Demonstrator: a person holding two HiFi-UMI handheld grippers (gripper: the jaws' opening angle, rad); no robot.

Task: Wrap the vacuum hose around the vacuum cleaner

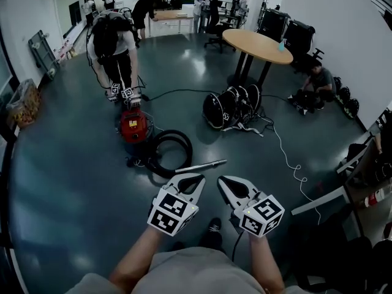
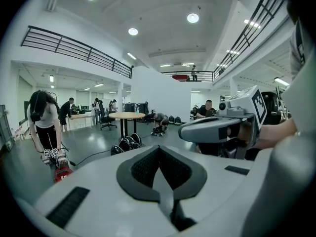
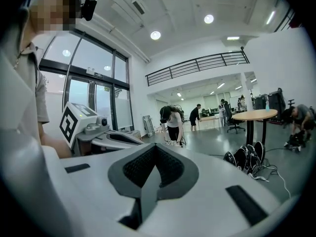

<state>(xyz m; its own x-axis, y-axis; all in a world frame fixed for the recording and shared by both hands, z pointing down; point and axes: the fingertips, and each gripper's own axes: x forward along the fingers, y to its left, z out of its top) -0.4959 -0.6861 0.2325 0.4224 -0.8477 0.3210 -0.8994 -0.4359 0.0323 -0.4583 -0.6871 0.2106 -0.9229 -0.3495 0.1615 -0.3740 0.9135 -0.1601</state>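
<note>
vacuum (image 1: 133,127): top behind another person's tool (image 1: 130,95)
hose (image 1: 170,153): joint to vacuum too dark to tell
arms (image 1: 138,257): cut by bottom edge
far people (image 1: 202,2): too small to tell

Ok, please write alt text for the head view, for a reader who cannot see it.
The left claw and right claw, both shut and empty, are held above a dark floor. Farther away, another person bends over a red vacuum cleaner whose black hose lies coiled beside it.
</note>
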